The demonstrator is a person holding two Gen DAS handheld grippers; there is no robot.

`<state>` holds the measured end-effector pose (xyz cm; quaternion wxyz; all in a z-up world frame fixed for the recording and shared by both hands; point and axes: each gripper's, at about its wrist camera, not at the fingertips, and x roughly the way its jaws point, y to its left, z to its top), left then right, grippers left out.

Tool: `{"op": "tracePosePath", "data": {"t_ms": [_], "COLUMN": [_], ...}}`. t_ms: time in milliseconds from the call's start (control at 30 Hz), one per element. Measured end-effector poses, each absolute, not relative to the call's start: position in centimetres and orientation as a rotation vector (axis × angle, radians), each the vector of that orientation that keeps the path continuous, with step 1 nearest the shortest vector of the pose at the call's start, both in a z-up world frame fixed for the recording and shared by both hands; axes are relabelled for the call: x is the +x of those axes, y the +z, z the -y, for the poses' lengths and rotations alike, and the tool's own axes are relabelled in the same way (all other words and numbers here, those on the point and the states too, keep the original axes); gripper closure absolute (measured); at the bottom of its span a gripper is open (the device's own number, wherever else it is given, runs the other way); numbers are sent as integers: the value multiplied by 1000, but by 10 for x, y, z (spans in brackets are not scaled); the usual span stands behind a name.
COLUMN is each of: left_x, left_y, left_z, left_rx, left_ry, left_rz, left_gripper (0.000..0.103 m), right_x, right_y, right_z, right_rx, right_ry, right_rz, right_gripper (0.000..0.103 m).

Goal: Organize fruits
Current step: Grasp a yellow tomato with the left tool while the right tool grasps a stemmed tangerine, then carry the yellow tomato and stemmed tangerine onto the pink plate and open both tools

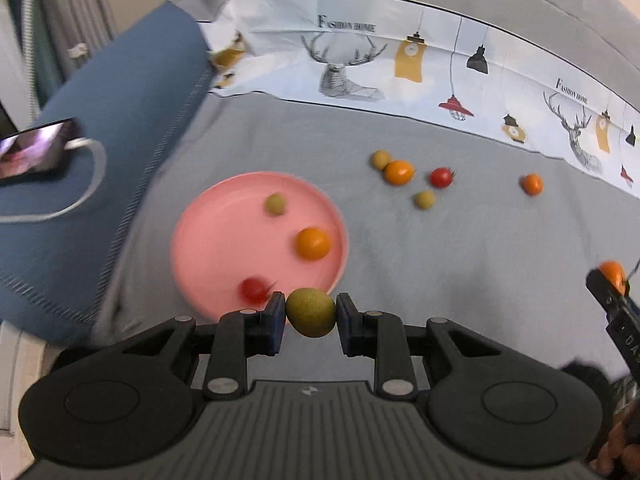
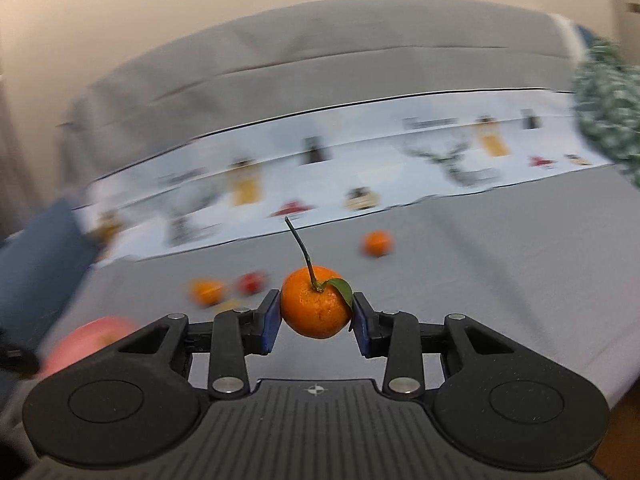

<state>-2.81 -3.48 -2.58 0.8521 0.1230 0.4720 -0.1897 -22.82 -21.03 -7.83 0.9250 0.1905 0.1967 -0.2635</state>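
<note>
My left gripper point(image 1: 311, 314) is shut on a small green fruit point(image 1: 311, 312), held above the near rim of a pink plate point(image 1: 216, 240). On the plate lie a green fruit point(image 1: 276, 204), an orange one point(image 1: 313, 243) and a red tomato point(image 1: 254, 290). My right gripper point(image 2: 316, 316) is shut on a tangerine point(image 2: 314, 304) with a long stem and a leaf, lifted over the grey cloth. The right gripper also shows at the right edge of the left wrist view, with the tangerine point(image 1: 612, 274) in it.
Loose fruits lie on the grey cloth point(image 1: 440, 260): a green one point(image 1: 380, 159), an orange one point(image 1: 399, 172), a red tomato point(image 1: 441, 177), another green one point(image 1: 425, 199), a far tangerine point(image 1: 532, 184). A blue cushion point(image 1: 112, 140) with a phone point(image 1: 36, 148) lies left.
</note>
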Motion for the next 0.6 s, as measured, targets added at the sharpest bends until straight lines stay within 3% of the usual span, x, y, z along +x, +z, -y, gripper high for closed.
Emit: {"op": "tracePosePath", "data": {"t_ms": [167, 600], "left_x": [-68, -108], "left_y": [-18, -5], "left_z": [-19, -93], "left_rx": [274, 165], "left_ry": [-380, -350], "left_rz": [-942, -852], "left_gripper": [73, 73], "right_x": [-231, -248], "right_y": [-47, -15], "right_z": [148, 60], "right_rx": [423, 168], "right_ry": [-311, -212], "right_rz": [-423, -435], "right_gripper": [64, 64]}}
